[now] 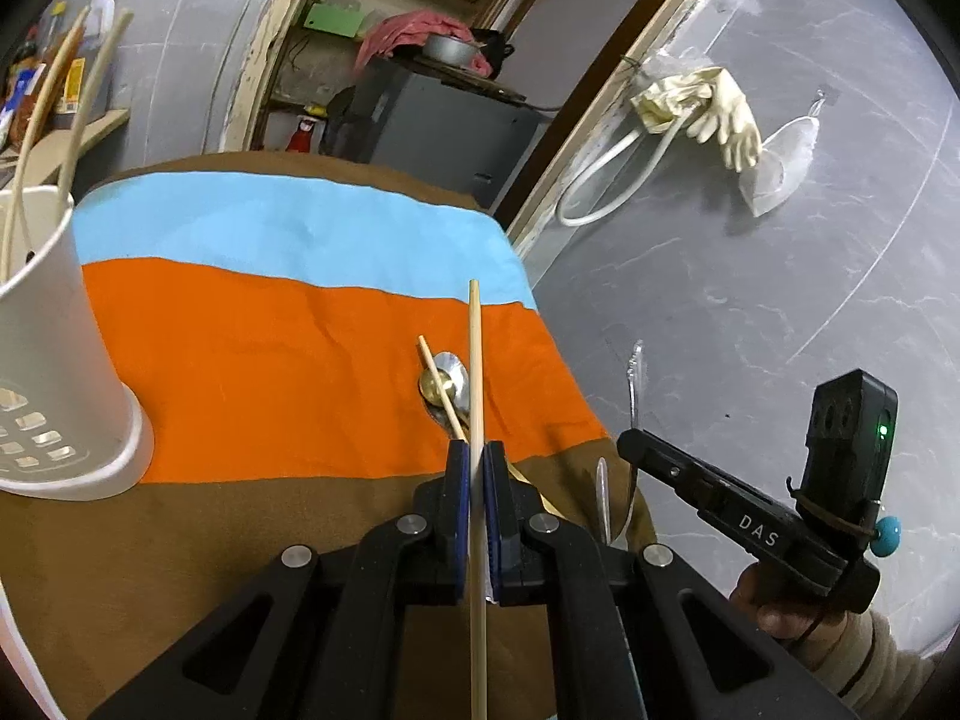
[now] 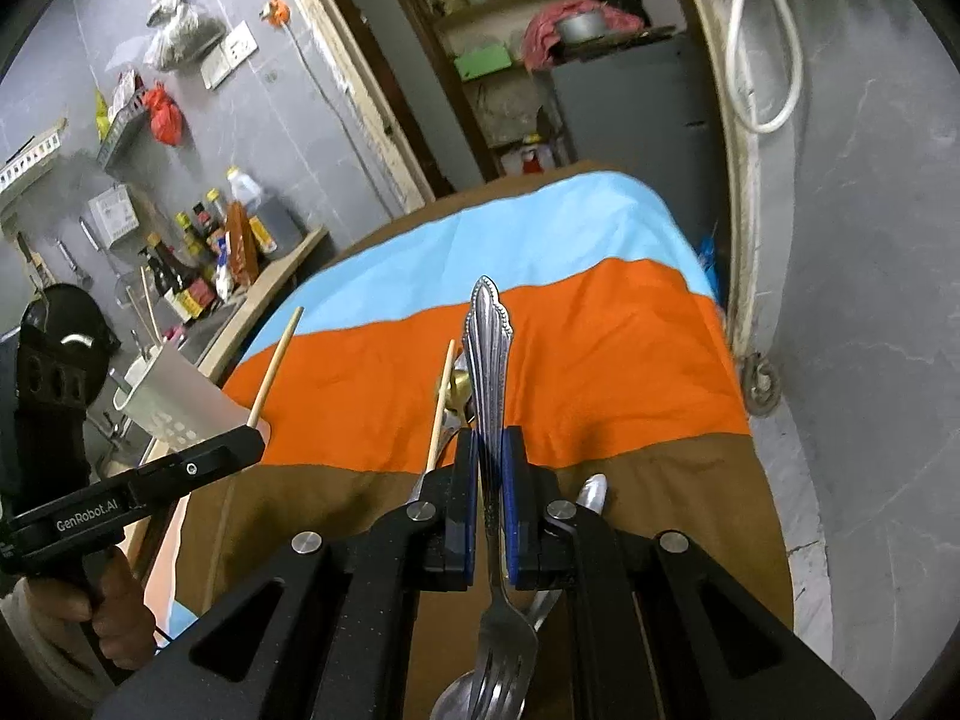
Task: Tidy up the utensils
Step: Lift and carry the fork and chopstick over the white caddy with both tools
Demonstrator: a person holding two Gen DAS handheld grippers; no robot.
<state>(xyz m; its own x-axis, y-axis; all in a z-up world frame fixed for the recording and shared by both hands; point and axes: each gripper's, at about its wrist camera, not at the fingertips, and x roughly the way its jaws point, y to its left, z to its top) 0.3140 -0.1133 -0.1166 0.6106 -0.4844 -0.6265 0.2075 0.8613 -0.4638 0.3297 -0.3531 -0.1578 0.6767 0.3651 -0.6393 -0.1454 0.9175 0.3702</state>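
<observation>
Two utensils in transit, I judge the job roughly midway. White holder (image 1: 54, 360) on the worktop (image 1: 270, 348) already has chopsticks standing in it. Left hand-held gripper (image 1: 477, 468) clamps a chopstick (image 1: 476, 360), right hand-held gripper (image 2: 492, 456) clamps a fork (image 2: 489, 360). Loose chopstick (image 1: 441, 387) and spoons (image 1: 447, 381) remain on the cloth.
</observation>
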